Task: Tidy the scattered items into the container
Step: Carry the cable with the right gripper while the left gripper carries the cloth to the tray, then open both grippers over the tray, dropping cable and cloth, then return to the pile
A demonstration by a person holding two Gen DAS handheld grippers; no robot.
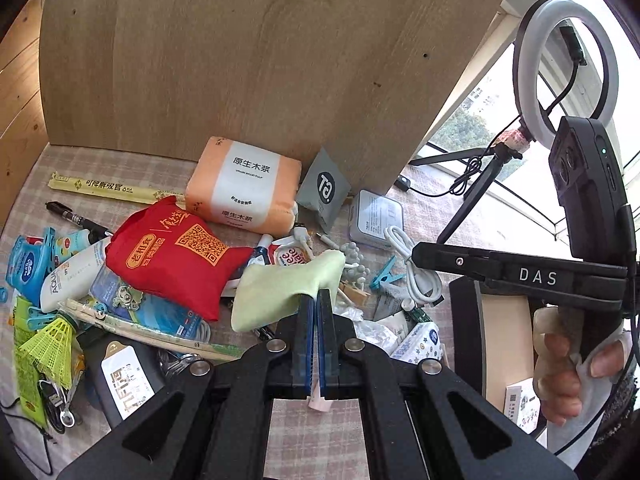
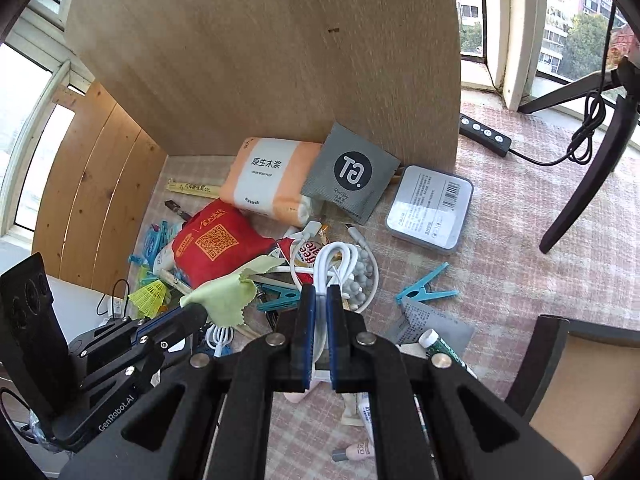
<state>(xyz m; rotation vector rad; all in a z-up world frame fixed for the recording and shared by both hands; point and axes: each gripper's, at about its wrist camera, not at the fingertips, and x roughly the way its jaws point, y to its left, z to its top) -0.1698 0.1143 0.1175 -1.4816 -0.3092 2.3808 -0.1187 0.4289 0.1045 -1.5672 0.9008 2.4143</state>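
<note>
Cloth [image 1: 280,296], pale green, crumpled, pinked edges

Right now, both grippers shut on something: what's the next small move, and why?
Probably carry both loads over to the container at the lower right. The left gripper pinches the light green cloth, the right gripper clamps the white cable, and both hang above the clutter.

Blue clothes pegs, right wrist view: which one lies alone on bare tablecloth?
The light blue peg right of the right gripper; the darker teal peg is buried in the pile.
</note>
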